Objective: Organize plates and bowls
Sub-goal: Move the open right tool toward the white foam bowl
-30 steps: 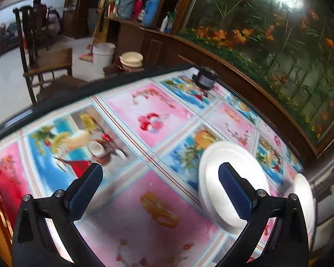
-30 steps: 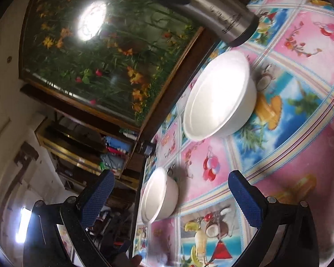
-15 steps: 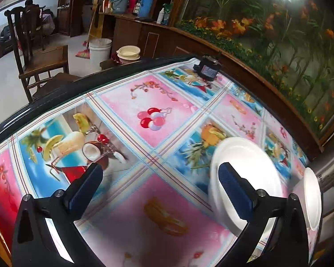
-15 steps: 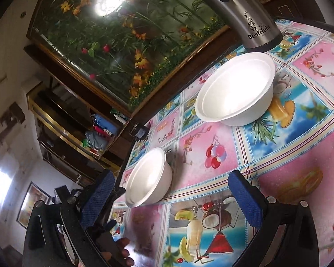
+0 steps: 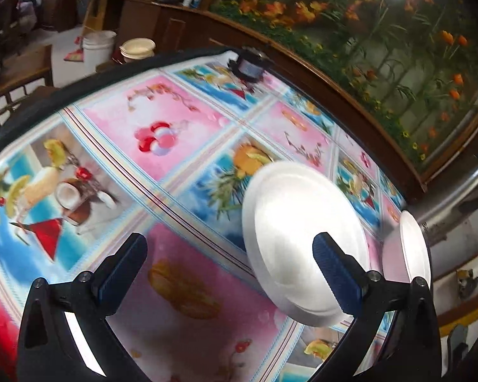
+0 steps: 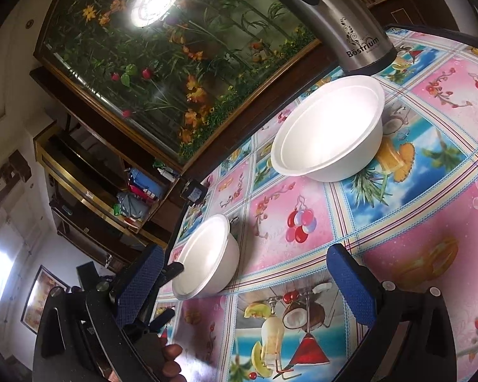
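1. On the left wrist view, no writing can be read. A round white plate [image 5: 302, 238], smooth with a shallow raised rim, lies on the surface [image 5: 162, 121], partly behind the right finger of the left claw [image 5: 229, 265]. A second white dish [image 5: 414, 248] shows edge-on just beyond it, beside a brushed-steel kettle [image 5: 455, 203].
2. The left claw is spread wide, its ribbed blue pads [image 5: 333, 269] holding nothing, above the glossy cloth printed with drinks and fruit.
3. On the right wrist view, the steel kettle [image 6: 347, 31] reads "Bestrium", as far as the letters can be made out. A large white bowl [image 6: 328, 133], deep and matte, stands just before it.
4. A smaller white bowl [image 6: 207, 254] stands nearer, well apart from the large one, beside the left finger of the right claw [image 6: 248, 286].
5. The right claw is spread and empty, with blue textured pads [image 6: 350, 283]. Fingertips of a hand [image 6: 172, 359] show at the lower edge.
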`<state>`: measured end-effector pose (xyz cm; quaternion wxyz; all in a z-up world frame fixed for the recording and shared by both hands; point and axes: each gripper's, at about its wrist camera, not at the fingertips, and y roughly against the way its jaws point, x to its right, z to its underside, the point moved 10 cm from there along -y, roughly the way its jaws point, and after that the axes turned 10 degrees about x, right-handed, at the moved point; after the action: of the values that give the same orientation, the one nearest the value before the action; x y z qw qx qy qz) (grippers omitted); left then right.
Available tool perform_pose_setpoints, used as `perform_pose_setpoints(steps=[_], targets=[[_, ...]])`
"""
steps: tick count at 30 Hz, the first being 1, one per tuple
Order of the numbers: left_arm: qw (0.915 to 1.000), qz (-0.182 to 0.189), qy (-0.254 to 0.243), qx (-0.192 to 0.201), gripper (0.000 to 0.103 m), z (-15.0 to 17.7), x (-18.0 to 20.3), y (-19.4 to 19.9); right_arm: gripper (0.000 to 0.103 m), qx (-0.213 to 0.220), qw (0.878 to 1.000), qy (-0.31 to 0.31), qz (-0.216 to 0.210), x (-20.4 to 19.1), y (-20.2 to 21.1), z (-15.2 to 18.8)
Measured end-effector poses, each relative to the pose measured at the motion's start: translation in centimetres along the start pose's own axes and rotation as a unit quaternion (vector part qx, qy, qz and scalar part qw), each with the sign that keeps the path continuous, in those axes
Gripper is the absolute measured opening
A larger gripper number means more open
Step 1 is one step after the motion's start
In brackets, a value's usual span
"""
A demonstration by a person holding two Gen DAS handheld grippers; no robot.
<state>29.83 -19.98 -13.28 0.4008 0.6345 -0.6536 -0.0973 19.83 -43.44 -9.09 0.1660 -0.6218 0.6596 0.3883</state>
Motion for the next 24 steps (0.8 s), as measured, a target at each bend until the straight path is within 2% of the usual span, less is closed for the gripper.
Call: perform_pose_setpoints(steps=[4, 7, 9, 15, 21, 24], targets=[[0.9999, 0.011, -0.008, -0.009, 0.095, 0.5, 0.7, -0.3, 0.102, 0.0, 1.0, -0.005, 0.003, 0.2, 0.1, -0.2], [0.9998, 0.012, -0.011, -0.009, 0.069, 0.7, 0.8, -0.2, 0.102, 0.0, 1.0, -0.005, 0.005, 0.3, 0.1, -0.3], [0.9999, 0.007, -0.012, -0.007, 0.048, 0.6, 0.7, -0.1, 0.102, -0.001, 1.0, -0.005, 0.008, 0.3, 0.1, -0.3], [0.9987, 0.028, -0.026, -0.032, 0.019, 1.7, 1.8, -0.3, 0.102, -0.013, 1.0, -0.005, 0.011, 0.3, -0.2, 0.1], [0.9955, 0.055, -0.044, -0.063, 0.017, 3.0, 3.4, -0.3, 0.102, -0.013, 1.0, -0.015, 0.017, 0.8, -0.1, 0.0], [0.991, 0.078, -0.065, -0.088, 0.017, 4.1, 4.9, -0.1, 0.102, -0.02, 0.999, -0.027, 0.017, 1.2, -0.2, -0.1]])
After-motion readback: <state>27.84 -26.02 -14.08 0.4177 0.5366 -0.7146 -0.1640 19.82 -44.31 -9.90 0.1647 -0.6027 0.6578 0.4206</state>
